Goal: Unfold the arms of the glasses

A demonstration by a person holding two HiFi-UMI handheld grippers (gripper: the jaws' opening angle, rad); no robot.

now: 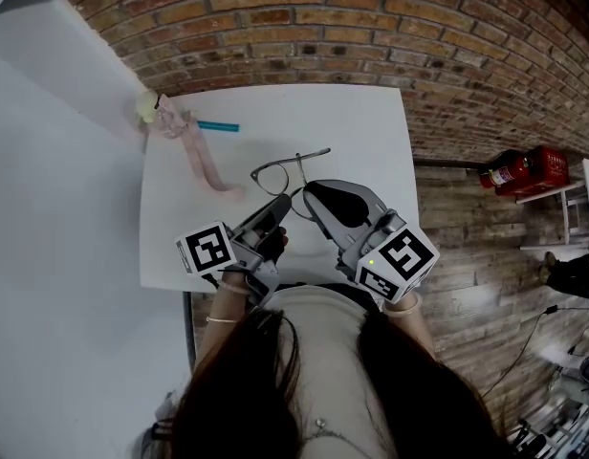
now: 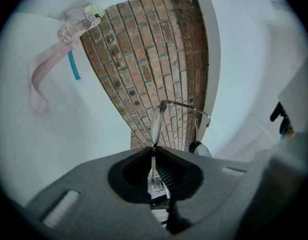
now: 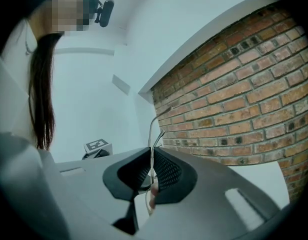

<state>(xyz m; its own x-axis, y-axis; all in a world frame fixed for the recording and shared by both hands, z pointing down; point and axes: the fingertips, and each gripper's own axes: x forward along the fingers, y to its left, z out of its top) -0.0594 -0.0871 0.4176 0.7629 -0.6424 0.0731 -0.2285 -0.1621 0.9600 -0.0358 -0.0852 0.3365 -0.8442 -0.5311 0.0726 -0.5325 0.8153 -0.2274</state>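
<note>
Thin metal-framed glasses [image 1: 273, 173] hang just above the white table [image 1: 352, 122], held between both grippers. My left gripper [image 1: 281, 203] is shut on the frame; in the left gripper view a lens rim and the glasses [image 2: 159, 120] rise out of the closed left gripper [image 2: 153, 149]. My right gripper [image 1: 309, 190] is shut on a wire part of the glasses [image 3: 153, 129], which sticks up from the pinched pads of the right gripper [image 3: 151, 153]. One arm [image 1: 316, 152] points to the far right.
A pink strap [image 1: 201, 156] with a clear, yellow-tipped piece and a blue pen [image 1: 218, 126] lie at the table's far left corner. A brick wall [image 1: 371, 27] runs behind. A red fire extinguisher [image 1: 524, 170] lies on the floor to the right.
</note>
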